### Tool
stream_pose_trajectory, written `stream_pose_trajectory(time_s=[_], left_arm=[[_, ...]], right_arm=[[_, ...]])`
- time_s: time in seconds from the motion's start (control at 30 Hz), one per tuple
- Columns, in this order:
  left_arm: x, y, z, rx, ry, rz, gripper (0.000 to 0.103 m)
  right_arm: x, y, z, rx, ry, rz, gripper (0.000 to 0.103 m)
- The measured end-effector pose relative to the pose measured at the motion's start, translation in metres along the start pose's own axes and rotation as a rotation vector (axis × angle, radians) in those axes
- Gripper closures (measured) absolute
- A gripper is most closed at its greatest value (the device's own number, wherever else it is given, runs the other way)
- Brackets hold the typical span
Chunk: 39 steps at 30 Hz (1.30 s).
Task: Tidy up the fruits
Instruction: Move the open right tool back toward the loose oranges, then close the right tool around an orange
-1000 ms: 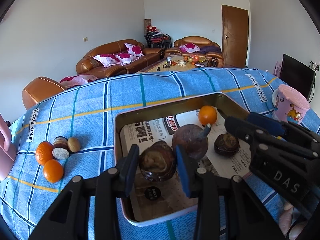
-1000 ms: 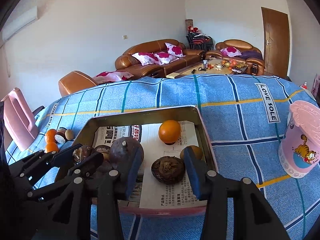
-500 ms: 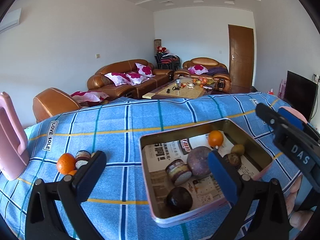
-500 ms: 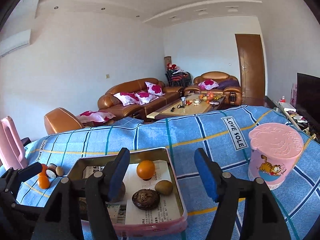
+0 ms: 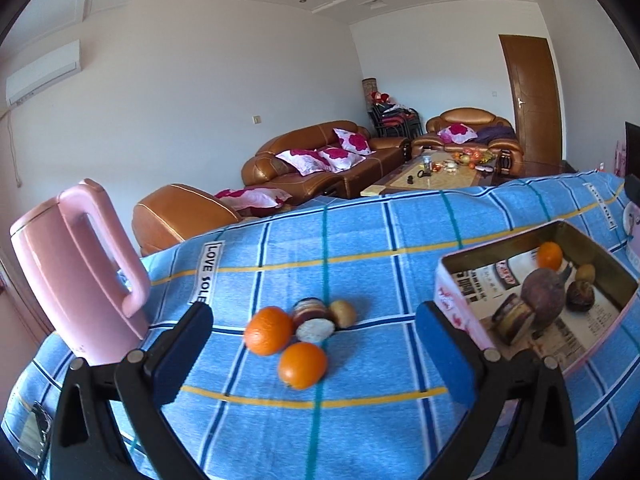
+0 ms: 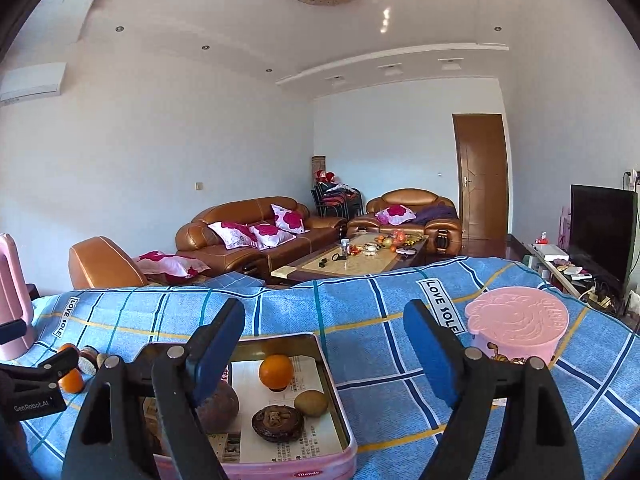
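Note:
My left gripper is open and empty, facing a cluster on the blue checked cloth: two oranges, a cut mangosteen and a kiwi. The pink tin tray lined with newspaper lies to the right and holds an orange, a large purple fruit, a kiwi and dark mangosteens. My right gripper is open and empty, raised above the tray. An orange, kiwi and mangosteen show inside.
A pink kettle stands at the table's left edge. A pink lidded bucket stands right of the tray. Sofas, a coffee table and a TV lie beyond the table.
My left gripper let go of the mangosteen in the tray, opened and swung left toward the fruit cluster. My right gripper opened wider and rose away from the tray.

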State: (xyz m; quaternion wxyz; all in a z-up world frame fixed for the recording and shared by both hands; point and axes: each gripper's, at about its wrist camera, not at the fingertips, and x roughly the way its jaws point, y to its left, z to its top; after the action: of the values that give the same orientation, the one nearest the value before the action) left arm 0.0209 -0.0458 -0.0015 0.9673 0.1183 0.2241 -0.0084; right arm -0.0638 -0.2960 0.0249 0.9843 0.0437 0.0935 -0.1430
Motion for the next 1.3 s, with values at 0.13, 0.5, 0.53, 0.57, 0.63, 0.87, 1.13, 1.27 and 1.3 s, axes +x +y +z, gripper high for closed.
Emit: stream_pose_trajectory(time_s=[0.13, 0.5, 0.53, 0.57, 0.63, 0.87, 1.13, 1.27, 1.3], left_arm=[[0.003, 0.021, -0.006, -0.005, 0.005, 0.019, 0.000], [0.009, 0.047, -0.013, -0.077, 0.024, 0.001, 0.000], [0.009, 0.048, -0.014, -0.078, 0.022, 0.002, 0.000], [0.008, 0.049, -0.014, -0.078, 0.019, 0.004, 0.000], [0.009, 0.050, -0.013, -0.073, 0.014, 0.013, 0.000], [0.018, 0.069, -0.014, -0.060, 0.024, 0.063, 0.000], [0.045, 0.124, -0.021, -0.109, 0.090, 0.190, 0.000], [0.051, 0.143, -0.023, -0.113, 0.102, 0.244, 0.000], [0.052, 0.149, -0.025, -0.119, 0.107, 0.254, 0.000]], right_arm=[[-0.003, 0.003, -0.002, -0.008, 0.008, -0.031, 0.020], [-0.010, 0.024, -0.009, 0.018, 0.067, -0.037, 0.020], [-0.011, 0.030, -0.010, 0.017, 0.071, -0.027, 0.020], [-0.011, 0.036, -0.010, 0.014, 0.076, -0.016, 0.020], [-0.011, 0.050, -0.011, 0.010, 0.087, 0.009, 0.020], [-0.010, 0.097, -0.016, 0.010, 0.115, 0.107, 0.020], [-0.008, 0.144, -0.020, -0.033, 0.138, 0.201, 0.020], [-0.002, 0.166, -0.021, -0.038, 0.169, 0.258, 0.020], [0.000, 0.173, -0.023, -0.043, 0.182, 0.277, 0.020]])
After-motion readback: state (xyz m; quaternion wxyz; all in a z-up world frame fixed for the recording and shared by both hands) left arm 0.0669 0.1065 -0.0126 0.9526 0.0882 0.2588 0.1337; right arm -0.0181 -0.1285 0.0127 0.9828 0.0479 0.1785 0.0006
